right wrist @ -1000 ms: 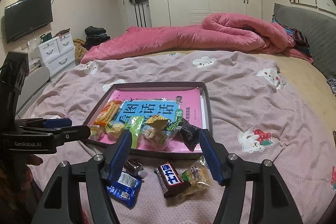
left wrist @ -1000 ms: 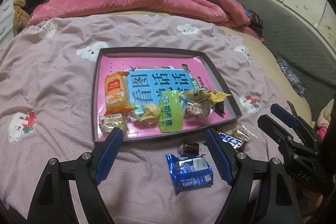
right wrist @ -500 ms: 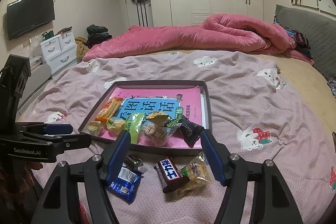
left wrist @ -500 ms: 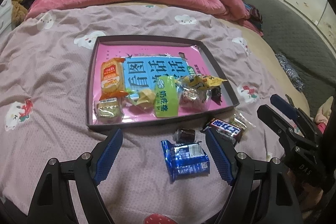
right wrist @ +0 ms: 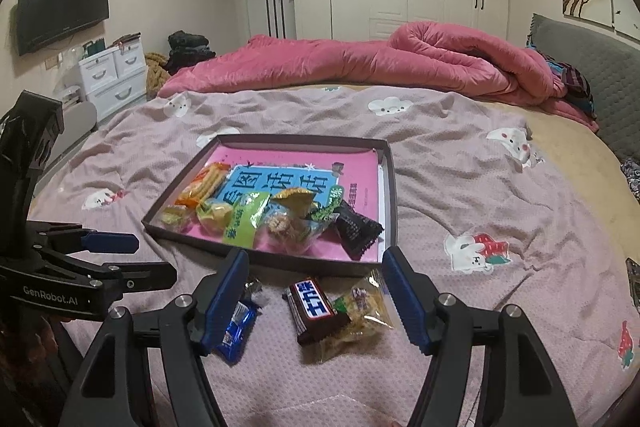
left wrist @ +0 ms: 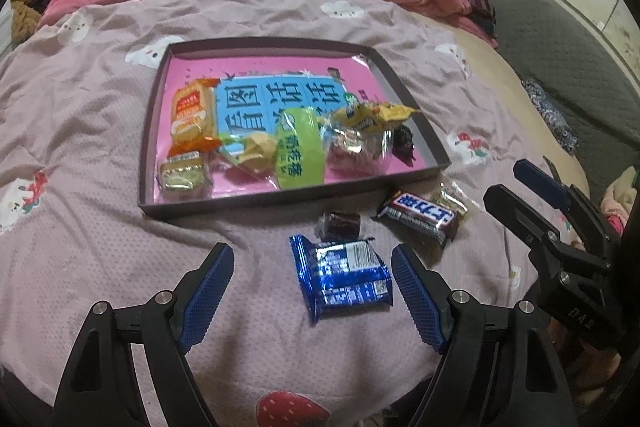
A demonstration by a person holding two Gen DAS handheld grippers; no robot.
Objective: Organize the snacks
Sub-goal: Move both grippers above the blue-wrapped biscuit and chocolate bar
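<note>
A dark shallow tray (left wrist: 280, 195) (right wrist: 390, 187) lies on the bed, with a pink book and several wrapped snacks inside. In front of it lie a blue packet (left wrist: 344, 277) (right wrist: 236, 331), a small dark candy (left wrist: 340, 223), a Snickers bar (left wrist: 420, 215) (right wrist: 316, 309) and a clear bag of yellow snacks (right wrist: 362, 311). My left gripper (left wrist: 312, 291) is open and empty, its fingers either side of the blue packet, above it. My right gripper (right wrist: 316, 297) is open and empty over the Snickers bar; it also shows in the left wrist view (left wrist: 520, 187).
The bed has a mauve sheet with cartoon prints (right wrist: 476, 247). A pink quilt (right wrist: 360, 63) is bunched at the far side. A grey headboard (left wrist: 560, 39) runs along the right. White drawers (right wrist: 114, 75) and a wall TV (right wrist: 62, 9) stand at the left.
Both grippers have drawn back and lowered towards the loose snacks in front of the tray. The left gripper now frames the blue packet. Nothing was picked up.
</note>
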